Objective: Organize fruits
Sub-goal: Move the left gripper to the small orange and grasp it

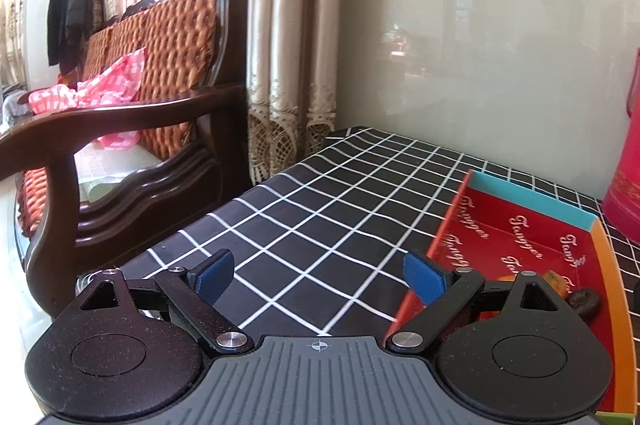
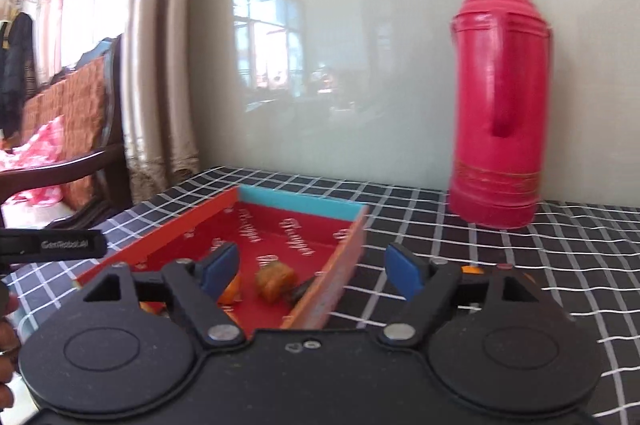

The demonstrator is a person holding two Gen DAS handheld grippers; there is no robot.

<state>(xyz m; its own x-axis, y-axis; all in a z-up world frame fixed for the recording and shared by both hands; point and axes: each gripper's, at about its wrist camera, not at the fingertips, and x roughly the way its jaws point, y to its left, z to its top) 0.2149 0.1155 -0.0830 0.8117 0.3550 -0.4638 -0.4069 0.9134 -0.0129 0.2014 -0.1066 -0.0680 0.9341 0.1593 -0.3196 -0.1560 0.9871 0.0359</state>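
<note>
A shallow red box with a blue far rim and orange side rims lies on the black checked tablecloth. In the right wrist view it holds an orange-brown fruit piece, a smaller orange piece and a dark piece. My right gripper is open and empty, astride the box's right wall. My left gripper is open and empty over the cloth, left of the box. A dark fruit and an orange one show behind its right finger.
A tall pink thermos stands at the back right against the pale wall panel. A wooden armchair with orange cushions stands left of the table, beside curtains. The left gripper's body shows at the left edge.
</note>
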